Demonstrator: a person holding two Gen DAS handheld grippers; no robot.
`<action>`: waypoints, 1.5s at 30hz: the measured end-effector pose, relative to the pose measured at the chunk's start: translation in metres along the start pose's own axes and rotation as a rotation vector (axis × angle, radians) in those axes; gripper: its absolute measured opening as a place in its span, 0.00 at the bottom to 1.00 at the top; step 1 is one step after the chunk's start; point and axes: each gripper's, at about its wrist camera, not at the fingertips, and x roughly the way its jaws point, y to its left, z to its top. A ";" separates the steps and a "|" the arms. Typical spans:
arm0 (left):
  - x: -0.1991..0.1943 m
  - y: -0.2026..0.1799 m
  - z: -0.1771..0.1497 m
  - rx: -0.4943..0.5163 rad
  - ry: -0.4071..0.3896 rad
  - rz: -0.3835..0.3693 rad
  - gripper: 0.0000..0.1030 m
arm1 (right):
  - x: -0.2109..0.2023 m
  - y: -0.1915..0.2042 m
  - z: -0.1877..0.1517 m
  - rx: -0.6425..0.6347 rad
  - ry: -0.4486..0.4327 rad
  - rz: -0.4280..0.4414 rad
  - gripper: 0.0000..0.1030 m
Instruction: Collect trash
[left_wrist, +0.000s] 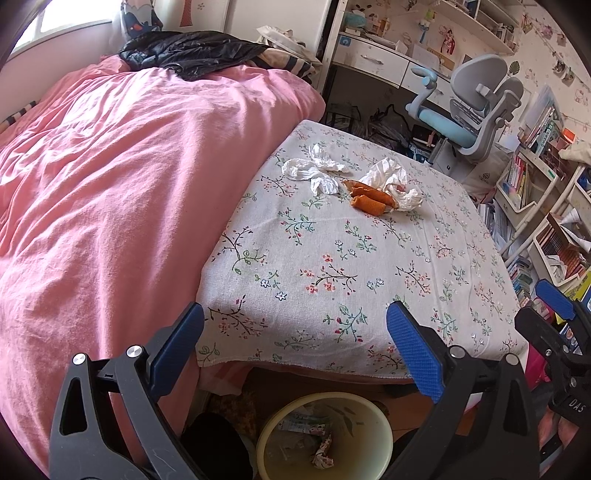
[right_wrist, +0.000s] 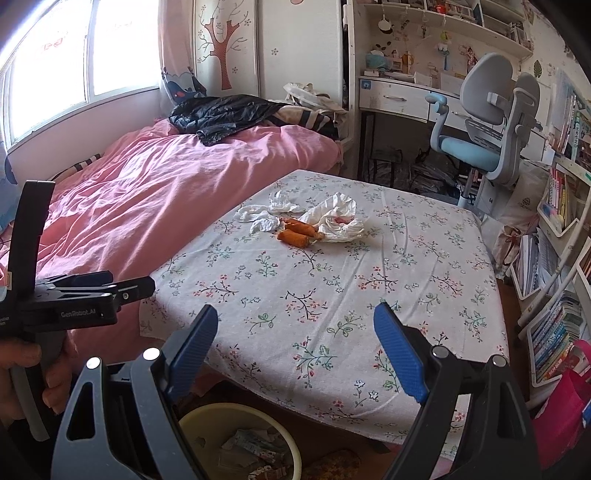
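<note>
Crumpled white tissues, orange peel pieces and a larger white wrapper lie together at the far side of the floral-cloth table. A pale yellow bin with scraps inside stands on the floor below the table's near edge. My left gripper is open and empty over the near edge. My right gripper is open and empty, also at the near edge, well short of the trash.
A bed with a pink cover runs along the table's left side, with a black bag on it. A grey-blue chair and bookshelves stand to the right.
</note>
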 end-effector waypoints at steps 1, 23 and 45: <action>0.000 0.000 0.000 0.000 0.000 0.000 0.93 | 0.000 0.001 0.000 -0.001 0.000 0.000 0.81; 0.000 0.001 0.000 -0.001 0.000 0.003 0.93 | 0.006 0.012 0.000 -0.028 0.011 0.012 0.81; 0.012 0.021 0.015 -0.081 0.019 0.056 0.93 | 0.029 0.006 0.006 0.028 0.041 0.071 0.81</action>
